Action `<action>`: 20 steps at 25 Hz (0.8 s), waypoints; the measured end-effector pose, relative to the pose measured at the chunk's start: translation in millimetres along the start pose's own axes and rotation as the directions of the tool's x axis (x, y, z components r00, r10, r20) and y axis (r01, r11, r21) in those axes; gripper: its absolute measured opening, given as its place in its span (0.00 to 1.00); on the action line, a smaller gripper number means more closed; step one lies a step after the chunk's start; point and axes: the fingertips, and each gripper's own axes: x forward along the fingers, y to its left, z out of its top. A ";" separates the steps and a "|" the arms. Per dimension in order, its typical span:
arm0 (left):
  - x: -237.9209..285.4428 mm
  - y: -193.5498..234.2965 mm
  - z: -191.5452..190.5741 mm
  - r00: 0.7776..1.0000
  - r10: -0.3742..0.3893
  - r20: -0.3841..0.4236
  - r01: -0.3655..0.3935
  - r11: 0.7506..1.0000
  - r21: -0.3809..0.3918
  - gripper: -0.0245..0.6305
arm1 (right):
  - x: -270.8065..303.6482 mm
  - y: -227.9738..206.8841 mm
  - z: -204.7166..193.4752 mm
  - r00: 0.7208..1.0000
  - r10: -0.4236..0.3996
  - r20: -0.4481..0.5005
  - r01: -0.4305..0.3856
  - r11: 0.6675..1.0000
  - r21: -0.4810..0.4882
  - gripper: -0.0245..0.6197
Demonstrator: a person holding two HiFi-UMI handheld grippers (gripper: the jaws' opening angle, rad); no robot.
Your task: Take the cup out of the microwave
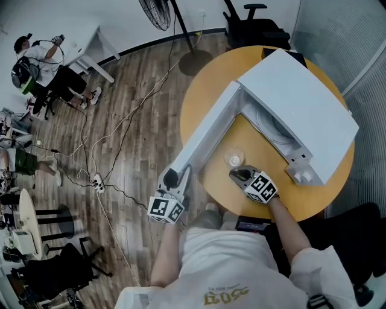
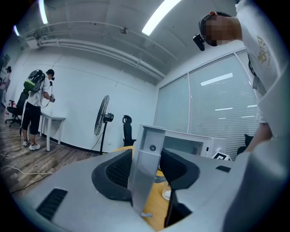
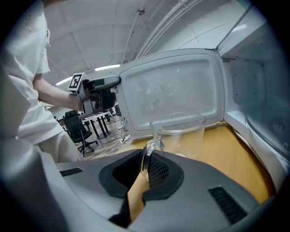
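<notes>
The white microwave (image 1: 301,108) stands on a round yellow table (image 1: 205,90) with its door (image 1: 208,130) swung open to the left. A clear glass cup (image 1: 234,159) sits on the tabletop in front of the open cavity (image 3: 258,113), outside it. My right gripper (image 1: 238,175) is shut on the cup's handle (image 3: 149,147), which shows pinched between the dark pads; the cup (image 3: 179,136) stands upright just beyond them. My left gripper (image 1: 175,178) holds the door's free edge (image 2: 147,158), one pad on each side of it.
A standing fan (image 1: 160,12) and a black office chair (image 1: 256,24) are beyond the table. Cables and a power strip (image 1: 96,181) lie on the wooden floor at left. Another person (image 1: 42,66) stands by a white desk far left.
</notes>
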 end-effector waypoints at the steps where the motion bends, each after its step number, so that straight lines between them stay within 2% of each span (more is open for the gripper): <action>1: 0.1 -0.1 0.0 1.000 0.000 -0.001 0.000 1.000 -0.001 0.35 | -0.2 -0.3 -1.4 1.000 -0.006 -0.005 0.006 1.000 -0.012 0.08; 13: -0.6 1.6 1.7 1.000 -0.007 -0.004 0.007 1.000 0.001 0.35 | -0.7 7.1 -12.4 0.995 -0.048 -0.091 0.034 0.989 -0.143 0.18; 20: -0.2 2.5 -0.1 1.000 -0.007 -0.003 0.007 1.000 -0.002 0.35 | -7.6 -0.6 -13.2 0.994 -0.069 -0.084 0.061 0.993 -0.100 0.19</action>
